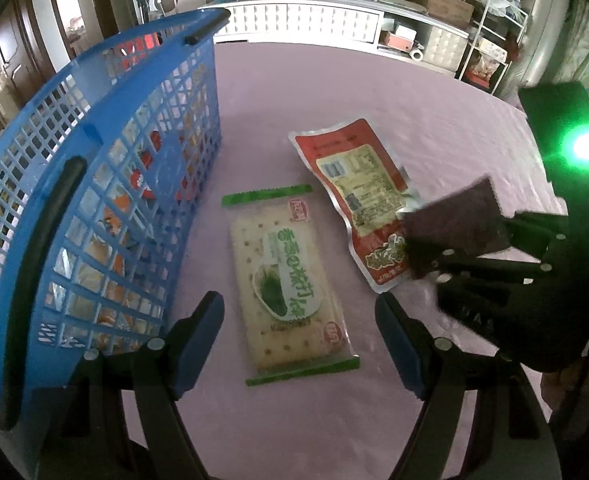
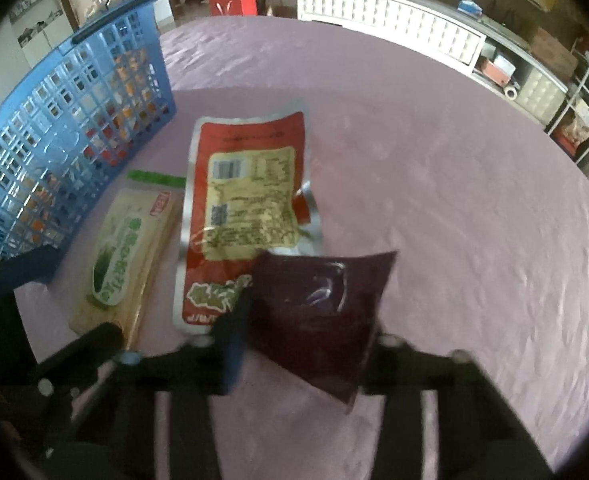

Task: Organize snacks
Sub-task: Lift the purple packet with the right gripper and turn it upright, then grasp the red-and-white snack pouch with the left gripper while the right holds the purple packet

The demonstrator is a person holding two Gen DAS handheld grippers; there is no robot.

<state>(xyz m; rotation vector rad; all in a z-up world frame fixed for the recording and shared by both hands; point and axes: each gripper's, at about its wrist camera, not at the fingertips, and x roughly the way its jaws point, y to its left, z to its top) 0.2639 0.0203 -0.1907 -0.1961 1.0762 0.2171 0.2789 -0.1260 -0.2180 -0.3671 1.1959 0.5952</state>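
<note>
A green-and-white cracker packet (image 1: 286,276) lies flat on the pink tablecloth, and my left gripper (image 1: 300,316) hovers over it, open, with one blue finger on each side. To the right of it lies a red snack pouch (image 1: 358,188), label up. My right gripper (image 1: 446,256) is shut on a dark purple packet (image 1: 458,220), held tilted above the pouch's near end. The right wrist view shows the purple packet (image 2: 318,304) between that gripper's fingers (image 2: 306,332), with the red pouch (image 2: 246,184) and cracker packet (image 2: 126,256) behind it. The blue basket (image 1: 94,200) stands at the left with several snacks inside.
The pink-covered table (image 2: 454,200) stretches wide to the right and back of the snacks. The blue basket (image 2: 74,120) has tall lattice walls and black handles. A white sideboard (image 1: 302,20) and shelves stand beyond the table. A green light (image 1: 586,146) glares at the right.
</note>
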